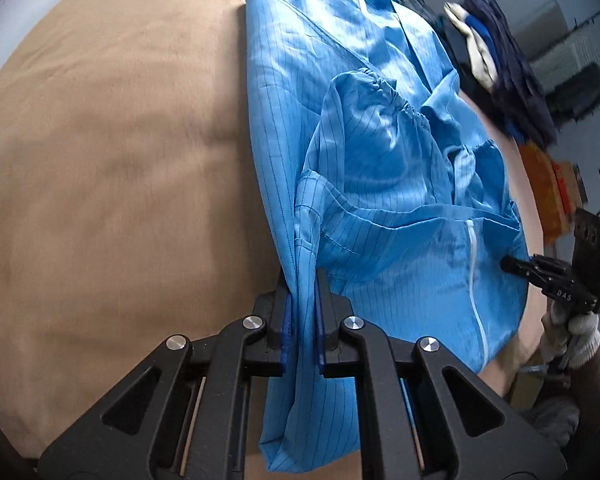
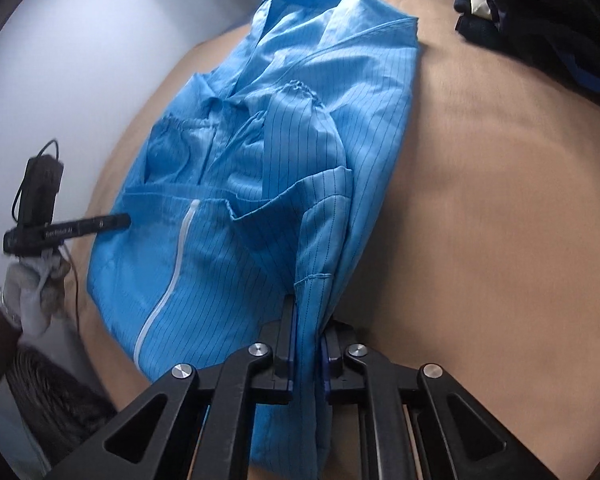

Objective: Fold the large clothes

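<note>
A light blue pinstriped coat (image 1: 380, 140) with a white zip (image 1: 474, 280) lies crumpled on a tan table cover (image 1: 120, 160), one elastic-cuffed sleeve folded on top. In the left wrist view my left gripper (image 1: 302, 280) is shut on a bunched fold at the coat's near left edge. In the right wrist view my right gripper (image 2: 310, 316) is shut on a fold at the near right edge of the coat (image 2: 300, 140). Each camera shows the other gripper at the opposite edge: the right gripper (image 1: 508, 264) and the left gripper (image 2: 124, 221), tips at the fabric.
A pile of dark navy and cream clothes (image 1: 500, 80) sits at the far side of the table, also seen as the pile (image 2: 520, 0). An orange box (image 1: 548, 188) stands beyond the table edge. White-gloved hands (image 1: 572, 336) (image 2: 28, 292) hold the grippers.
</note>
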`<act>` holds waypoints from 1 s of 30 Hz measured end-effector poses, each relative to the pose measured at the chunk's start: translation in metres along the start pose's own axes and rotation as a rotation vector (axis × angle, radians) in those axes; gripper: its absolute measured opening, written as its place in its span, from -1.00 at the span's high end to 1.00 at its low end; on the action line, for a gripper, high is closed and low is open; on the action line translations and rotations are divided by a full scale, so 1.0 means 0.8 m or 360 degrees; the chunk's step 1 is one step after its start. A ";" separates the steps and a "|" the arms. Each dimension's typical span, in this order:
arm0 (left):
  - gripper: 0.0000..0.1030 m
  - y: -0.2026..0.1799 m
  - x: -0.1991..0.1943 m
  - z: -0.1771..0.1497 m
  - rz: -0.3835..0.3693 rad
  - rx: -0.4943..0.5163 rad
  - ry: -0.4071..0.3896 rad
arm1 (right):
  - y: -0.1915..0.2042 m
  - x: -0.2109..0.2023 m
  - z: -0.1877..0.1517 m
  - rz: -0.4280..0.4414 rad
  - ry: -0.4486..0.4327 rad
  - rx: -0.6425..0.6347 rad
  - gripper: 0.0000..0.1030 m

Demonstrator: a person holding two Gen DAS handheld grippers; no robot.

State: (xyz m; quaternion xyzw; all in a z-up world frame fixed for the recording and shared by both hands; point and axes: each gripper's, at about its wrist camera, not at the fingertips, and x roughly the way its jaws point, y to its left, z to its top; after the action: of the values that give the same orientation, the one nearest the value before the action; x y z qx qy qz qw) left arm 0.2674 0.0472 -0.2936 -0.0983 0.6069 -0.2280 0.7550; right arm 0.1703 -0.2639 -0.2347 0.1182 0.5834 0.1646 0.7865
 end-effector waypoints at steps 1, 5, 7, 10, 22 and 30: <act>0.87 -0.001 -0.004 -0.011 0.0000 0.0014 0.0014 | 0.005 -0.002 -0.008 -0.0005 0.0024 -0.0020 0.87; 0.87 -0.004 -0.012 -0.046 0.0031 0.0092 0.0071 | 0.026 -0.007 -0.034 -0.0010 0.0087 -0.0100 0.89; 0.87 -0.006 -0.009 -0.051 0.0055 0.0128 0.0088 | 0.031 -0.002 -0.040 -0.0015 0.0111 -0.0131 0.89; 0.84 -0.010 -0.006 -0.044 0.0086 0.0167 0.0110 | 0.028 0.004 -0.029 -0.0019 0.0131 -0.0161 0.77; 0.21 0.027 -0.098 0.028 -0.0135 0.0105 -0.0131 | 0.003 -0.115 0.060 0.0024 -0.0188 -0.0240 0.09; -0.17 0.021 -0.072 0.182 -0.0305 0.0045 -0.0267 | -0.034 -0.097 0.172 0.0107 -0.0394 -0.0063 -0.23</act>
State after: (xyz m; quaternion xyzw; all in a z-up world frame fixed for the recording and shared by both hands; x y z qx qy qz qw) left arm 0.4022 0.0697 -0.2151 -0.1638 0.5262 -0.2986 0.7792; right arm 0.2843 -0.3187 -0.1363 0.1417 0.4743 0.1866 0.8486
